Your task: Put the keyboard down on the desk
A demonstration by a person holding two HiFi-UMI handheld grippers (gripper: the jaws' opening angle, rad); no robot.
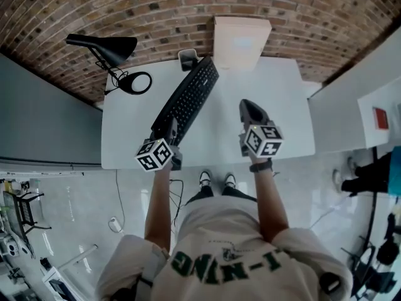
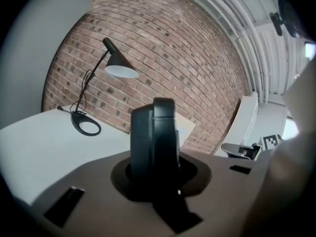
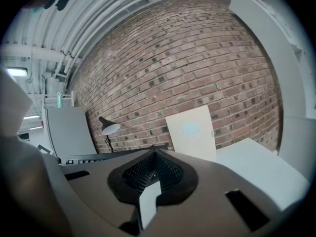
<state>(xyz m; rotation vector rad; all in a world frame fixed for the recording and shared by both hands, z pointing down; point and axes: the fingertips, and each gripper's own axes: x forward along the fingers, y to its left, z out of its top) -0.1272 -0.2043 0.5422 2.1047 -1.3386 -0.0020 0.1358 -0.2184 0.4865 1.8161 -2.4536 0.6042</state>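
A black keyboard (image 1: 188, 96) runs slantwise over the white desk (image 1: 276, 105), from the back edge toward me. Its near end sits between the fingers of my left gripper (image 1: 170, 129), which is shut on it. In the left gripper view the jaws (image 2: 154, 142) stand pressed together as one dark upright slab, and the rest of the keyboard is hidden behind them. My right gripper (image 1: 250, 108) hovers over the desk's front right part, shut and empty. In its own view the pads (image 3: 153, 174) meet, and the keyboard (image 3: 108, 156) shows as a thin dark strip to the left.
A black desk lamp (image 1: 103, 46) stands at the back left, with its ring base (image 1: 136, 82) on the desk. A white board (image 1: 241, 42) leans on the brick wall behind. A small dark object (image 1: 188, 58) sits by the keyboard's far end. Another white surface (image 1: 357, 99) adjoins on the right.
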